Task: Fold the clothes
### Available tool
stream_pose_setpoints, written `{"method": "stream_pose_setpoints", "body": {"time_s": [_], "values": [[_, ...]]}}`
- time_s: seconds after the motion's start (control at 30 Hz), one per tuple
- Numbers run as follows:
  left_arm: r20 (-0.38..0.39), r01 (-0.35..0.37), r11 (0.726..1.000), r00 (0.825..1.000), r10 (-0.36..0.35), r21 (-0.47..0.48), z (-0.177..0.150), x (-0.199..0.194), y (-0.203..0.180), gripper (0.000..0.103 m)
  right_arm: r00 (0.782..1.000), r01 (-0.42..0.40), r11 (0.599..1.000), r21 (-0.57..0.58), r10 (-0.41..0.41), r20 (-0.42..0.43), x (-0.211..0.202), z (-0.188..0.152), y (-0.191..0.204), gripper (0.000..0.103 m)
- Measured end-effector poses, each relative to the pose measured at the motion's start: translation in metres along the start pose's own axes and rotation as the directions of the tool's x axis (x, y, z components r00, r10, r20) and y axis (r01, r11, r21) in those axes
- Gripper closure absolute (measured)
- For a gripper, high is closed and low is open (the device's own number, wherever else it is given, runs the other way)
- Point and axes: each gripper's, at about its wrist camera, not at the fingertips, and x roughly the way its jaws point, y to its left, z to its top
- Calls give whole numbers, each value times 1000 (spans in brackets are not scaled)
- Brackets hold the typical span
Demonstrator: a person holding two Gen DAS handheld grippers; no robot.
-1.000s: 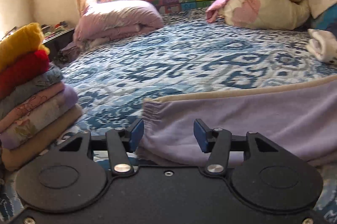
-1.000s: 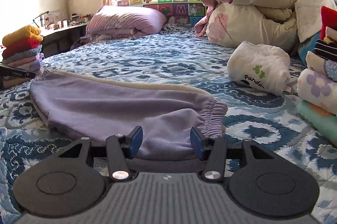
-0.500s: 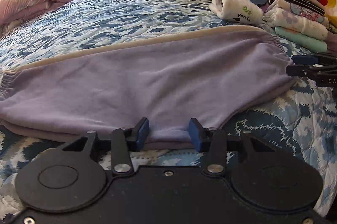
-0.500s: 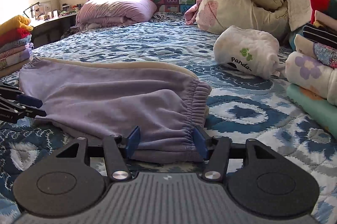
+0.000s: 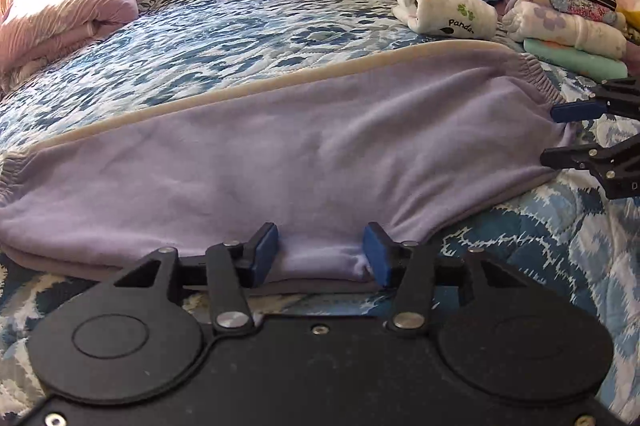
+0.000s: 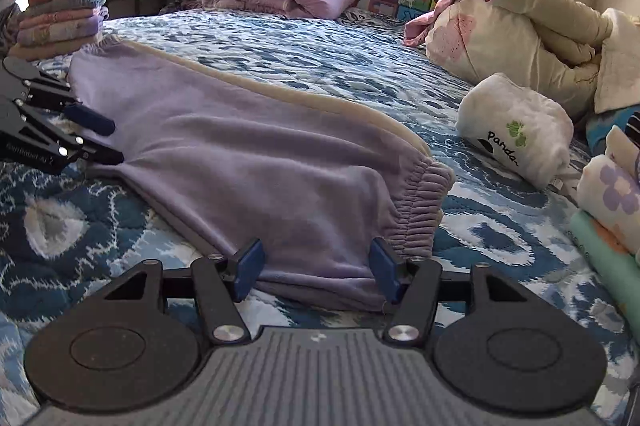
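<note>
Since a second ago the left gripper has swung from the cuff end to the middle of the near edge of the purple trousers, which lie folded lengthwise across the bed. Its jaws are opening, straddling a little bunched cloth. The right gripper, half open and tilted down, brackets the waistband corner, likely readying a fold in half.

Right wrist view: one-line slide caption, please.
Right tool opening around the elastic-waist end of lilac fleece trousers on a blue patterned quilt.
</note>
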Motion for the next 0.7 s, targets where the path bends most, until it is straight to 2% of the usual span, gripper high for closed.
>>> {"method": "stream_pose_setpoints", "body": {"time_s": [0.13, 0.2, 0.33, 0.37, 0.4, 0.43, 0.5, 0.57, 0.67, 0.7], "values": [[-37, 14, 1000, 999, -14, -4, 5, -7, 2, 56, 1000, -30, 999, 44, 31, -3, -14, 0, -5, 45], [-43, 21, 1000, 999, -21, -19, 11, -13, 4, 56, 999, -24, 998, 60, 23, 32, -21, 3, -6, 47], [72, -18, 999, 997, 21, -42, 25, -22, -3, 56, 985, 8, 999, 34, -14, 172, -25, 15, -1, 48], [84, -21, 999, 996, 25, -43, 26, -19, -6, 56, 979, 23, 1000, 21, -27, 203, -21, 20, 2, 48], [38, -13, 999, 999, 14, -29, 23, -8, -9, 53, 973, 37, 999, 9, -38, 228, -17, 24, 4, 48], [-21, -2, 1000, 1000, 2, -12, 20, 5, -13, 50, 980, 34, 999, 18, -37, 194, -8, 25, 3, 47], [-15, -11, 1000, 1000, 11, 2, 11, 13, -17, 47, 992, 27, 999, 34, -31, 120, 9, 26, 2, 44], [-20, -10, 1000, 1000, 9, -11, 12, 10, -15, 47, 998, -37, 998, 46, 39, -49, 26, 16, -2, 43], [-17, -8, 1000, 1000, 8, -21, 10, 9, -15, 46, 997, -75, 996, 46, 77, -31, 14, 29, -10, 45], [-6, -9, 1000, 1000, 9, -26, 7, 10, -16, 46, 997, -73, 996, 54, 73, 17, 10, 31, -12, 45]]}}
